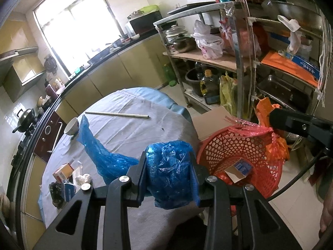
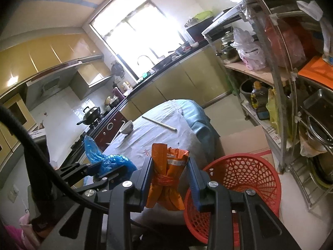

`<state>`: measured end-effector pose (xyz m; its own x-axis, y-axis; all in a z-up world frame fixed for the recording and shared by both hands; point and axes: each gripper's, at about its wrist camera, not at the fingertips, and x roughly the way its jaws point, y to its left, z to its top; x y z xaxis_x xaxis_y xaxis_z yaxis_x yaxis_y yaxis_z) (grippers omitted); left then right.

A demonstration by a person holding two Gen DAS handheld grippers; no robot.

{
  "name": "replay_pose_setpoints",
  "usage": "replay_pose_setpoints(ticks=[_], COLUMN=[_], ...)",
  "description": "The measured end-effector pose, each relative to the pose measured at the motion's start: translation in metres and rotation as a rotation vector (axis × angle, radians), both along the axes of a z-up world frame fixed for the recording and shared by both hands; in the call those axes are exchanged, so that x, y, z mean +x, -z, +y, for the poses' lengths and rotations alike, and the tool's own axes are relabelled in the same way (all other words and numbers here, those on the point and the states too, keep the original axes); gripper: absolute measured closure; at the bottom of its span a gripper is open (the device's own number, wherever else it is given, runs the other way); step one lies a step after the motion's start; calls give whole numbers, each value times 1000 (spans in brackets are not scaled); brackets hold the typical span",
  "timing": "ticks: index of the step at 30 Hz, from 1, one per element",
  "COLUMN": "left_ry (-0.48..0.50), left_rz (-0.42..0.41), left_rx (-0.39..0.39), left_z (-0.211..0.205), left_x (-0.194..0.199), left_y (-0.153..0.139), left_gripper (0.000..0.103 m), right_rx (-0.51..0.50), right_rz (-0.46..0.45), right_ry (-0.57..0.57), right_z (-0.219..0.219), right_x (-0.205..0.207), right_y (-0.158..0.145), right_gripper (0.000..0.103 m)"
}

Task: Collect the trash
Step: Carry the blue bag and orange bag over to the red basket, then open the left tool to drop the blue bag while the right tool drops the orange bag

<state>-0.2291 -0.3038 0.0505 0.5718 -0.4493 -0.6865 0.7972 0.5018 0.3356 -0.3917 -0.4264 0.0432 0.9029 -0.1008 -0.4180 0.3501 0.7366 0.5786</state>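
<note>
In the left wrist view, my left gripper (image 1: 168, 158) is shut on a crumpled blue plastic bag (image 1: 172, 173), whose tail trails left across the table (image 1: 129, 137). To its right stands a red mesh basket (image 1: 262, 152) with a small carton (image 1: 239, 167) inside. Above the basket's far rim is my right gripper (image 1: 276, 120), holding an orange packet (image 1: 264, 112) tied with red string. In the right wrist view, my right gripper (image 2: 169, 162) is shut on that orange packet (image 2: 166, 179), left of the basket (image 2: 245, 170). My left gripper (image 2: 93, 167) shows at the left with the blue bag (image 2: 110, 160).
The cloth-covered table also carries a white bowl (image 1: 71, 126), a metal rod (image 1: 118, 114), and a small box with wrappers (image 1: 64, 173). A cardboard box (image 1: 210, 120) sits behind the basket. A loaded metal rack (image 1: 239, 66) stands at the right; a counter and stove run along the left.
</note>
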Motion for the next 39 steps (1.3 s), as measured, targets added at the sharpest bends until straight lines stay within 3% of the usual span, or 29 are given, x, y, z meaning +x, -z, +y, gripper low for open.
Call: replay_pose_setpoints(ticks=[22,32,39], left_ry=[66,184,218], left_rz=[72,271,246], left_rx=[51,-4,21], left_z=[-26,-45,-49], left_x=[-8,-7,-21], left_y=[24,43,52], left_gripper=[66,66,66], right_rx=[35,37,73], right_rz=[59,104,140], right_ry=[92,150,168], right_z=[-23,-35,-43], right_x=[-33,-46,-48], right_y=[17,26,42], right_gripper=[68,68,68])
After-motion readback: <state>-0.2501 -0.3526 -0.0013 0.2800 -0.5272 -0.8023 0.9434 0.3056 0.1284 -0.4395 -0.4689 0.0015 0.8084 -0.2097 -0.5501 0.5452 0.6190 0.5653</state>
